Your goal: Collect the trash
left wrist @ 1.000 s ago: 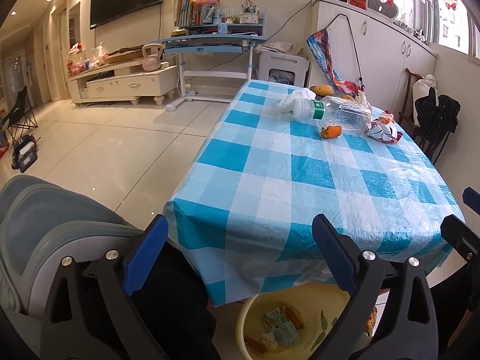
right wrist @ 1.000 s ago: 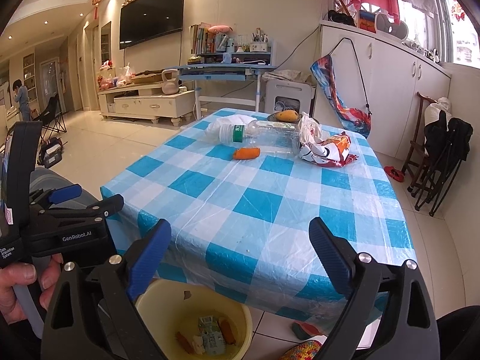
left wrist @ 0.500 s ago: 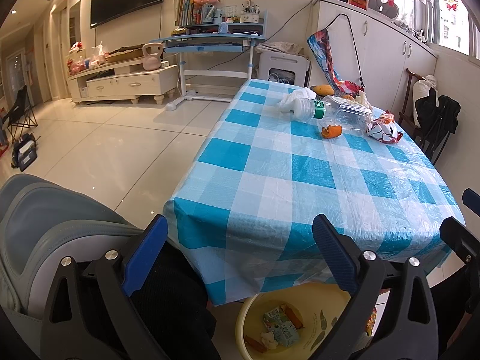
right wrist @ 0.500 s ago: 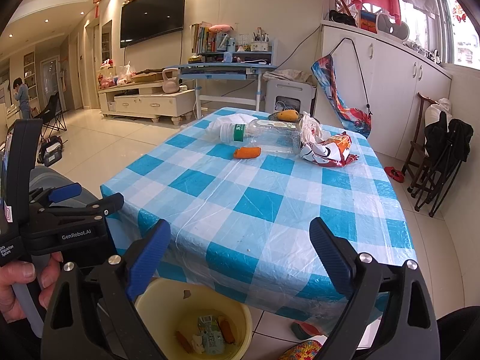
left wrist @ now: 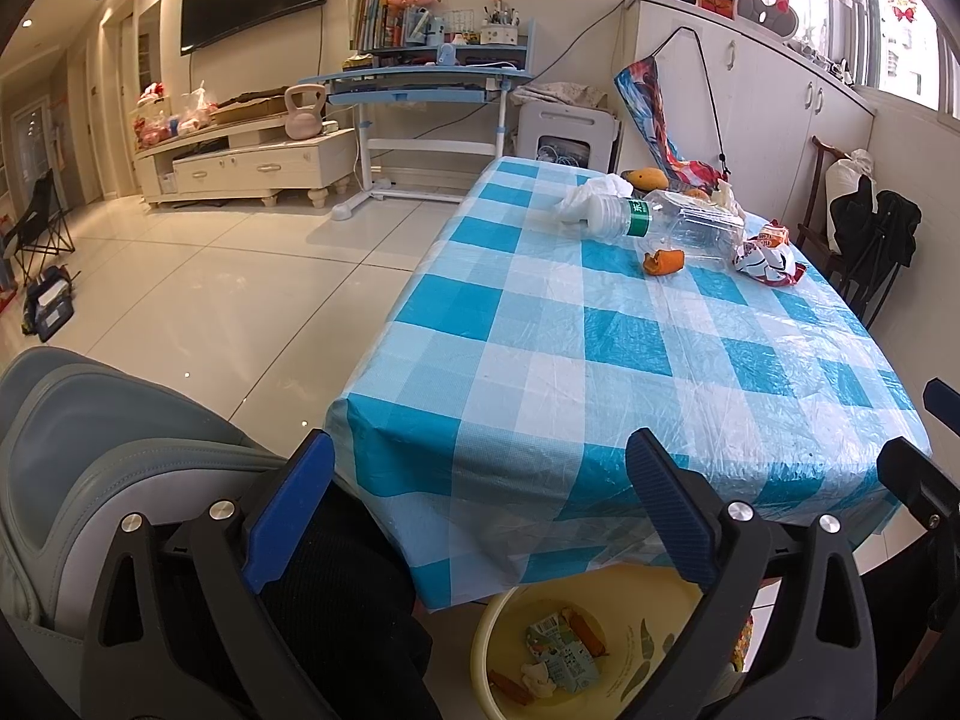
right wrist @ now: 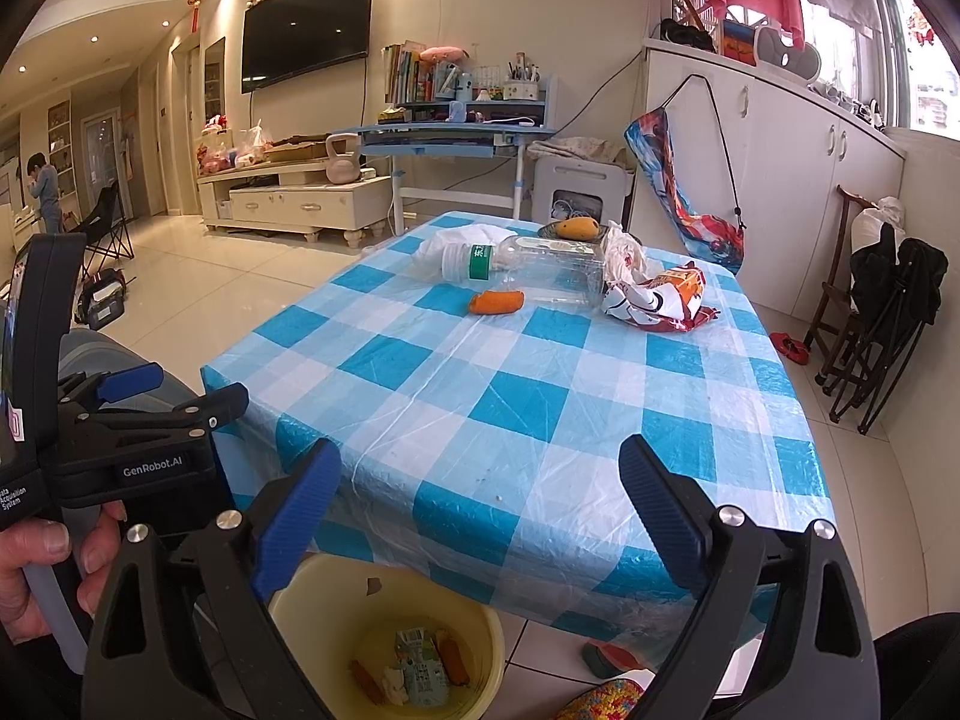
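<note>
Our right gripper (right wrist: 480, 516) and left gripper (left wrist: 480, 510) both hang with jaws spread wide and empty, above the yellow plastic bin (right wrist: 480, 618) at the near edge of the blue-checked surface (right wrist: 540, 420). The small orange peel scrap (right wrist: 497, 302) lies at twelve o'clock from the right gripper, well apart, its long axis running nine to three. We judge the right gripper nearer.

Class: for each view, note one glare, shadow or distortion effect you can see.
Left wrist view: window light glares on the floor; fisheye bends the cabinet. Right wrist view: the window is blown out; dark vignette fills the corners.
</note>
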A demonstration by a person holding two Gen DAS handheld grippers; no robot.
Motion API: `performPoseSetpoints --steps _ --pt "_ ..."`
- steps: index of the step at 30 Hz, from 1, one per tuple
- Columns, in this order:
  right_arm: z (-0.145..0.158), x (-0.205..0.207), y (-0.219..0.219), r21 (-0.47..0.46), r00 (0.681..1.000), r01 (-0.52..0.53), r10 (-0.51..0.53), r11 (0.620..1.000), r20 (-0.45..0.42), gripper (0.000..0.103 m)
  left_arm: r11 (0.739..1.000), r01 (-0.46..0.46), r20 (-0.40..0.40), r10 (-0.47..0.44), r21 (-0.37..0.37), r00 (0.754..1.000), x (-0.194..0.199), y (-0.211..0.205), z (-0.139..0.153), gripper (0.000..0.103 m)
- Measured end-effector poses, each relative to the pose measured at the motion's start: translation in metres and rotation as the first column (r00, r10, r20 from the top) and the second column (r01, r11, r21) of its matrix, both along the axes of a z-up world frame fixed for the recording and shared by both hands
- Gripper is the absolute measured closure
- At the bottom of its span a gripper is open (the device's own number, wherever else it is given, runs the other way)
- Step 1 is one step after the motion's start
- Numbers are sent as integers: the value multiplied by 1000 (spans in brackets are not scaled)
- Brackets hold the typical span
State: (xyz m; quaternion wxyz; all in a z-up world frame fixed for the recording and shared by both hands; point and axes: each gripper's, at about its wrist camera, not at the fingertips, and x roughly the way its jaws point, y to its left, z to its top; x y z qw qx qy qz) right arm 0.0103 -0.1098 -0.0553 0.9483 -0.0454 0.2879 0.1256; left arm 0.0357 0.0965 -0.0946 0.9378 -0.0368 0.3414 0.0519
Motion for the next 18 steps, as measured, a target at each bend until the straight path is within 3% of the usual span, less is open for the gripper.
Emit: performPoseSetpoints --steps 18 --pt "11 7 -8 -9 1000 -2 2 1000 18 13 999 44 27 -44 23 999 9 -12 8 7"
